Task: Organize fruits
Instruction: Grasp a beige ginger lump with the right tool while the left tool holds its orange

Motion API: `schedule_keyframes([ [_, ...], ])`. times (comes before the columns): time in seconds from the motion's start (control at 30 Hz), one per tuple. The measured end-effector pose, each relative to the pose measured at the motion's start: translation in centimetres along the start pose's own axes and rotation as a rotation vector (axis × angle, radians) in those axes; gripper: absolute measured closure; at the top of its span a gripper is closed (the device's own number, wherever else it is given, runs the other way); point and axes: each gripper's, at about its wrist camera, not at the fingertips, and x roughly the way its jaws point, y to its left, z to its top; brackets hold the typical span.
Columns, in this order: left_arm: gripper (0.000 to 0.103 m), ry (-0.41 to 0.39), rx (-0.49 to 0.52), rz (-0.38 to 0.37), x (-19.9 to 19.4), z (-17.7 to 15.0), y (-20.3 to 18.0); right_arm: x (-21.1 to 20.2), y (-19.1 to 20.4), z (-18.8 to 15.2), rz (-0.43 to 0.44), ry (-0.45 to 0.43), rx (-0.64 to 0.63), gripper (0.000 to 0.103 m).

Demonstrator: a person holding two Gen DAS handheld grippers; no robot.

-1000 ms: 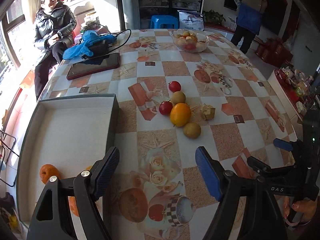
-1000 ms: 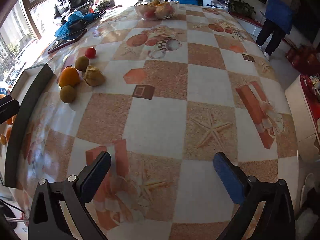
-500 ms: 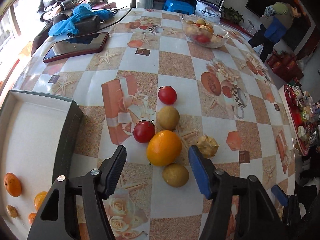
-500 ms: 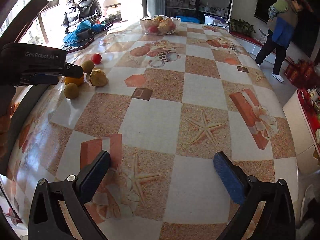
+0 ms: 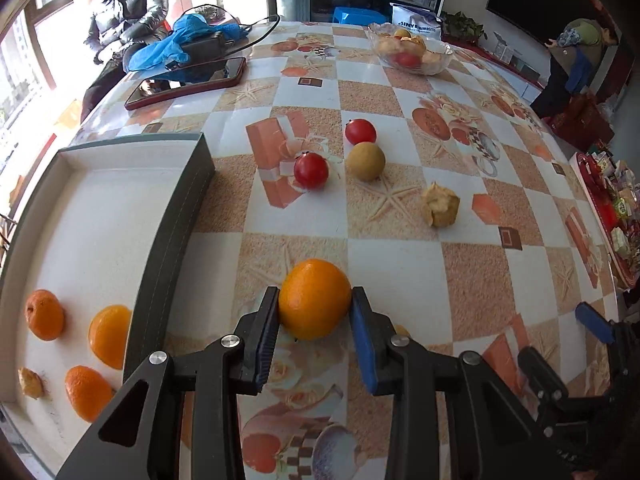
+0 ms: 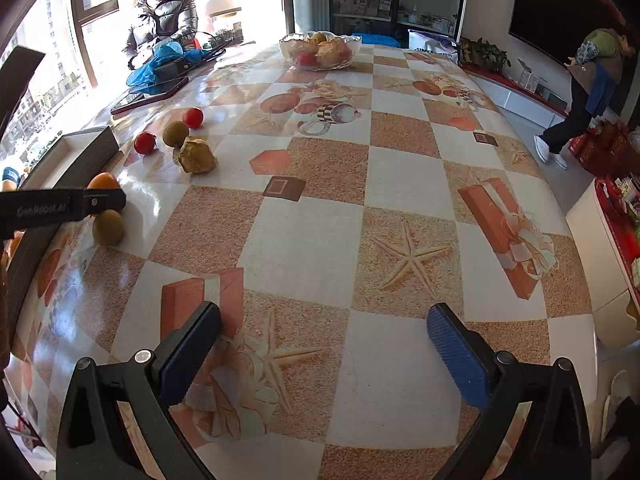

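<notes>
Orange fruit sits between my left claw, jaws closing, pads seemingly touching its sides, so I can carry it to the tray at nine o'clock. My right claw hangs wide apart, empty, clear.

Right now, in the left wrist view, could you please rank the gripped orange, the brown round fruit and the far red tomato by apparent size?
1. orange, though nearest the camera
2. brown round fruit
3. far red tomato
</notes>
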Motion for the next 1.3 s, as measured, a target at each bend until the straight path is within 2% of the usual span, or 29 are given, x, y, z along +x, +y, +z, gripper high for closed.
schedule_keyframes([
  [0.07,0.065,-0.025,0.019,0.035,-0.7,-1.7,0.1,0.0,0.0,0.0,0.000,0.000,-0.001,0.000],
  [0.17,0.065,-0.064,0.040,0.040,-1.2,-2.8,0.1,-0.1,0.0,0.1,-0.002,0.006,-0.001,0.000],
  [0.4,0.062,-0.071,0.023,0.000,-0.4,-1.3,0.4,1.3,1.4,2.7,0.035,0.125,-0.046,0.000],
  [0.63,0.059,-0.077,0.023,-0.008,0.3,-0.1,0.3,4.2,5.1,7.6,0.111,0.122,-0.048,0.000],
  [0.7,0.059,-0.076,0.018,-0.021,0.3,-0.1,0.5,4.8,6.5,8.6,0.109,0.108,-0.070,0.009],
  [0.8,0.059,-0.079,0.029,-0.018,0.4,-0.1,0.5,5.5,8.6,9.7,0.087,0.086,-0.132,0.028],
  [0.9,0.059,-0.083,0.036,-0.005,0.4,-0.1,0.3,5.4,9.6,10.0,0.091,0.069,-0.159,0.055],
  [0.93,0.059,-0.083,0.033,-0.007,0.5,-0.1,0.4,5.3,9.6,10.0,0.098,0.068,-0.158,0.078],
  [1.0,0.067,-0.087,0.023,-0.017,0.4,-0.1,0.6,5.0,9.1,9.8,0.112,0.074,-0.136,0.078],
  [1.17,0.067,-0.078,-0.021,-0.074,-0.2,-0.4,1.8,3.5,5.6,7.6,0.160,0.082,-0.043,0.078],
  [1.3,0.067,-0.083,-0.046,-0.106,-0.9,-0.9,2.0,1.4,2.8,4.7,0.163,0.089,0.011,0.078],
])
